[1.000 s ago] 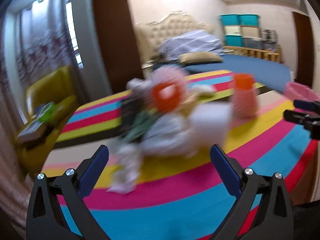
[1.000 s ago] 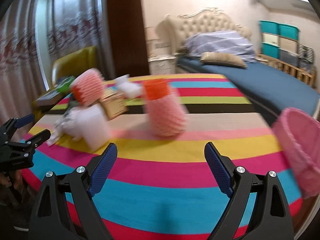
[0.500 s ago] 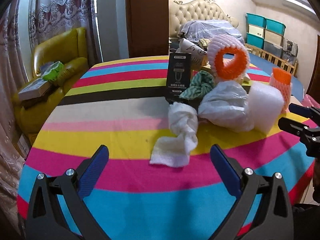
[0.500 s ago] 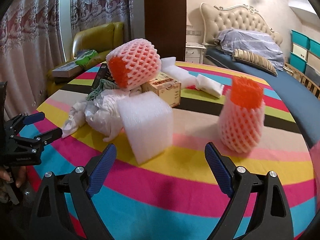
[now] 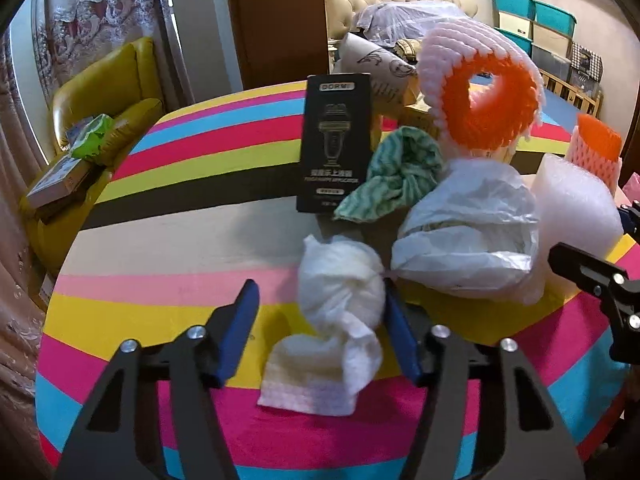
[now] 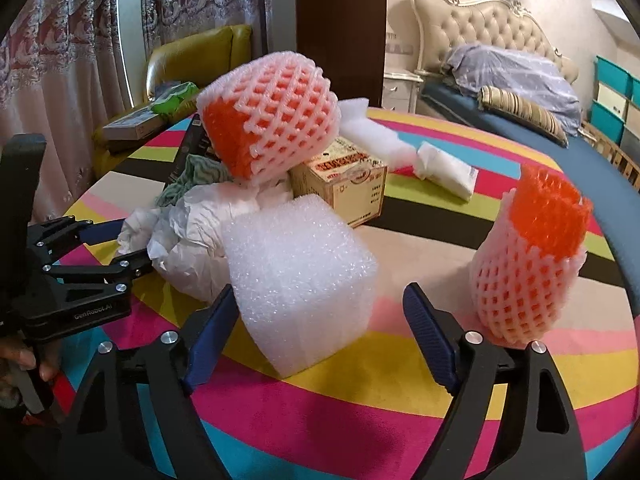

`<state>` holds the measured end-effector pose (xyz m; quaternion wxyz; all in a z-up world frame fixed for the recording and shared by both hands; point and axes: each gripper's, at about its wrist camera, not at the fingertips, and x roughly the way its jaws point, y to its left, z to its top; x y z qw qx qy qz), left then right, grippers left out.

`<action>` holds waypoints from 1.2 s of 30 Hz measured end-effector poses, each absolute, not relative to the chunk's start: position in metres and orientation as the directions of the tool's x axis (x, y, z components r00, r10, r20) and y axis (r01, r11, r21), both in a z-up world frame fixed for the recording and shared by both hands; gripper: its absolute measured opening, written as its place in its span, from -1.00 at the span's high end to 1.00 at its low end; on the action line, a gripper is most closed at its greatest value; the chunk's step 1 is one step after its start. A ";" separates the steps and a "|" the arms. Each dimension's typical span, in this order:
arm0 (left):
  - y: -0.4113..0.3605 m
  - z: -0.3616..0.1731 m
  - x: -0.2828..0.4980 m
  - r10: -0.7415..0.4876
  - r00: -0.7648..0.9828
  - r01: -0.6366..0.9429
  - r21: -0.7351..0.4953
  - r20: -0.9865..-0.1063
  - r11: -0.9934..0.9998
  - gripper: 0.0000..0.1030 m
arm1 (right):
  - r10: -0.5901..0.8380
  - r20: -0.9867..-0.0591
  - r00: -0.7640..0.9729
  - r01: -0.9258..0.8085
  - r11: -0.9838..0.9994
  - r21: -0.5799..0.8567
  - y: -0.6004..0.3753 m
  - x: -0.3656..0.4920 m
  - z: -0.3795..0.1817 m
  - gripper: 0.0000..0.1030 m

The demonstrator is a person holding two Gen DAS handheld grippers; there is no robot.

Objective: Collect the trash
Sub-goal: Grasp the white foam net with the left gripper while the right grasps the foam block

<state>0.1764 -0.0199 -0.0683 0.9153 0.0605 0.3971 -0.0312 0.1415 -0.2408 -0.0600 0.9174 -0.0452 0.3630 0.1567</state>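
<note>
A heap of trash lies on the round striped table (image 5: 172, 280). My left gripper (image 5: 319, 286) straddles a crumpled white tissue (image 5: 340, 292), its jaws closing. The right pad touches the tissue and the left pad stands apart. My right gripper (image 6: 318, 287) straddles a white foam block (image 6: 300, 280), jaws closing, with a gap at the right pad. Behind are a white plastic bag (image 5: 468, 236), a green striped cloth (image 5: 400, 172), a black box (image 5: 334, 144) and a pink-orange foam net (image 5: 488, 100). Another foam net (image 6: 528, 272) stands upright at the right.
A cardboard box (image 6: 344, 176) and a white packet (image 6: 444, 166) lie further back on the table. A yellow armchair (image 5: 100, 120) with books stands beyond the table's left edge. A bed (image 6: 500, 80) and stacked storage boxes (image 5: 532, 28) fill the room behind.
Both grippers moved in on the pile. The left now has the tissue between its narrowed jaws. The right now has the foam block between jaws that narrowed a little.
</note>
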 end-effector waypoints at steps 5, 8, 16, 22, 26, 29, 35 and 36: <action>-0.023 -0.071 0.175 0.005 0.692 0.100 0.104 -0.722 0.990 0.13 | 0.298 -0.702 0.647 -0.333 0.938 0.092 -0.242 0.146 -0.069 -0.15; -0.027 -0.071 0.169 0.010 0.702 0.099 0.111 -0.712 0.989 0.29 | 0.299 -0.693 0.656 -0.339 0.937 0.084 -0.238 0.142 -0.070 -0.10; -0.026 -0.066 0.166 0.025 0.719 0.073 0.112 -0.694 0.991 0.34 | 0.291 -0.663 0.690 -0.328 0.942 0.072 -0.239 0.136 -0.067 -0.09; -0.031 -0.061 0.158 0.046 0.754 0.062 0.142 -0.656 0.988 0.35 | 0.276 -0.637 0.720 -0.319 0.947 0.050 -0.240 0.131 -0.062 -0.09; -0.033 -0.055 0.147 0.058 0.791 0.045 0.154 -0.609 0.987 0.35 | 0.264 -0.611 0.746 -0.308 0.951 0.035 -0.242 0.125 -0.058 -0.09; -0.031 -0.048 0.137 0.072 0.824 0.014 0.147 -0.561 0.989 0.35 | 0.253 -0.593 0.765 -0.300 0.954 0.020 -0.242 0.120 -0.055 -0.09; -0.021 -0.019 0.114 0.088 0.882 -0.042 0.109 -0.464 0.993 0.35 | 0.269 -0.545 0.794 -0.305 0.952 0.025 -0.245 0.104 -0.040 -0.09; -0.020 -0.014 0.111 0.086 0.888 -0.042 0.107 -0.451 0.993 0.35 | 0.270 -0.539 0.798 -0.306 0.952 0.024 -0.245 0.102 -0.039 -0.09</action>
